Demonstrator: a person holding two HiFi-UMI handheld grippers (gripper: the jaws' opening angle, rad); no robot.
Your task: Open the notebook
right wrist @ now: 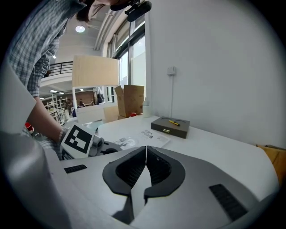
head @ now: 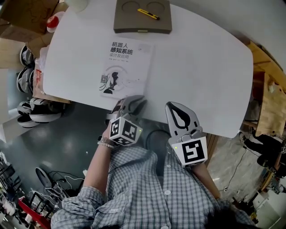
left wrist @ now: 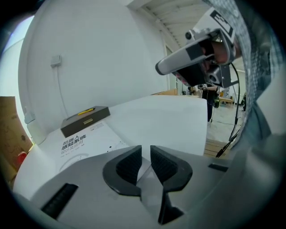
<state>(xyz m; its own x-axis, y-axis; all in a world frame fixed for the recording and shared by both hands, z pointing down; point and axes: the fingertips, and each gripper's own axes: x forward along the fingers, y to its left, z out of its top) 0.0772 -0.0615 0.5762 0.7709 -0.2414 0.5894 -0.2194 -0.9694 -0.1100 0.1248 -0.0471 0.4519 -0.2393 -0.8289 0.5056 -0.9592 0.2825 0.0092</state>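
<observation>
The notebook (head: 125, 67), a thin white soft-cover book with black lettering, lies closed and flat on the white rounded table (head: 201, 67), cover up, so the work begins at its near edge. Nearest the person, the grey right gripper (head: 176, 107) hangs at the table's near edge with its jaws pressed together on nothing, apparently kept in reserve. The grey left gripper (head: 132, 102) sits just at the notebook's near right corner, jaws drawn to a narrow slit; whether the cover's corner lies in that slit is not clear. That low, angled approach suits lifting the cover. Beyond the notebook rests a flat grey-brown box (head: 134, 24), well clear of it, with a yellow pen-like tool (head: 148, 14) on top. In count: one notebook, two grippers, one box, one tool.
</observation>
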